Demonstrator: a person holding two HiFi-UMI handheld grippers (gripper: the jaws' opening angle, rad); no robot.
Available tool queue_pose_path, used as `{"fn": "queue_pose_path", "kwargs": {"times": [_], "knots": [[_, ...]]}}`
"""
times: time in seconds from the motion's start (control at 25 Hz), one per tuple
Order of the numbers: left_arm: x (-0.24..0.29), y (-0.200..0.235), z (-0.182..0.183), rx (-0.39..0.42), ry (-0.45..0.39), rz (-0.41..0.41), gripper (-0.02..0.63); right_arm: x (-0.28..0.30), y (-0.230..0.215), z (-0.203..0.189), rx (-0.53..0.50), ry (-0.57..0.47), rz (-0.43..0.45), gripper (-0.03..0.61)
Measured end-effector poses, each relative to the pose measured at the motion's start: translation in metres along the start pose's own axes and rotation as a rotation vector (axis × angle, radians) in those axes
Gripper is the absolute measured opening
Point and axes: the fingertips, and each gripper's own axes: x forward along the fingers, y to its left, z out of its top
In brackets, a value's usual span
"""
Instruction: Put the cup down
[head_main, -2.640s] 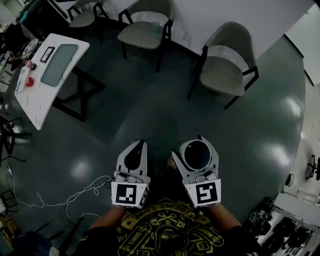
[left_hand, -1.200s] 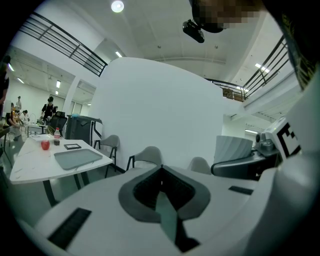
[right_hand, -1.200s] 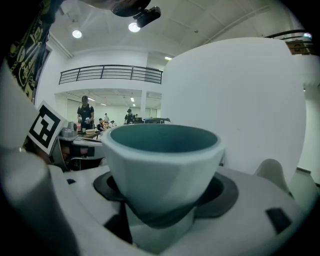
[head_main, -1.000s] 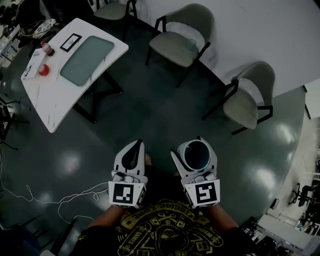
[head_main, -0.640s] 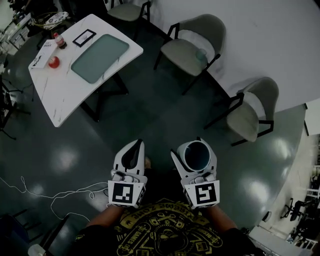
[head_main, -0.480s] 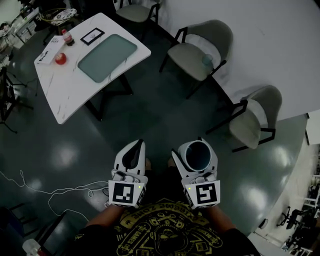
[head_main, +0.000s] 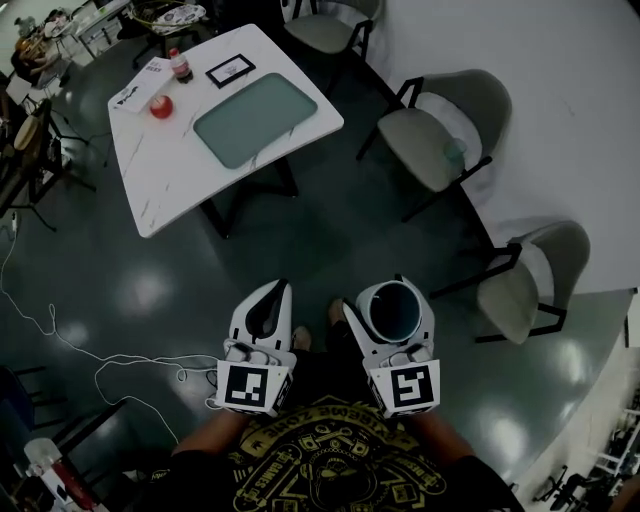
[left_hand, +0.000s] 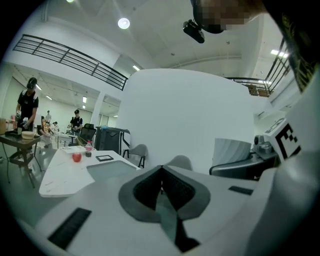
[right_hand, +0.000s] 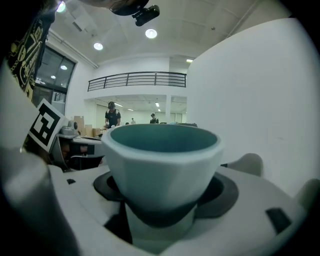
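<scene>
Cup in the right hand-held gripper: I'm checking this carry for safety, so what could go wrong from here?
1. The right hand-held gripper grips the cup only low on its body, over bare floor and well short of the table. A slip could drop it onto the floor.
2. A loose cable lies on the floor on the left side, a possible trip hazard on the way to the table.
</scene>
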Motion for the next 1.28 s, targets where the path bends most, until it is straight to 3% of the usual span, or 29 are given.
{"fn": "queue_pose_path", "kwargs": {"times": [0.64, 1.28], "knots": [[0.032, 0.01, 0.024, -0.03, -0.051, 0.25, 0.01, 0.062, -0.029, 0.025, -0.083, -0.055, 0.28, 0.364], [0.042, 0.004, 0.026, -0.056, -0.072, 0.438, 0.011, 0.088, -0.042, 0.011, -0.123, -0.02, 0.466, 0.364]]}}
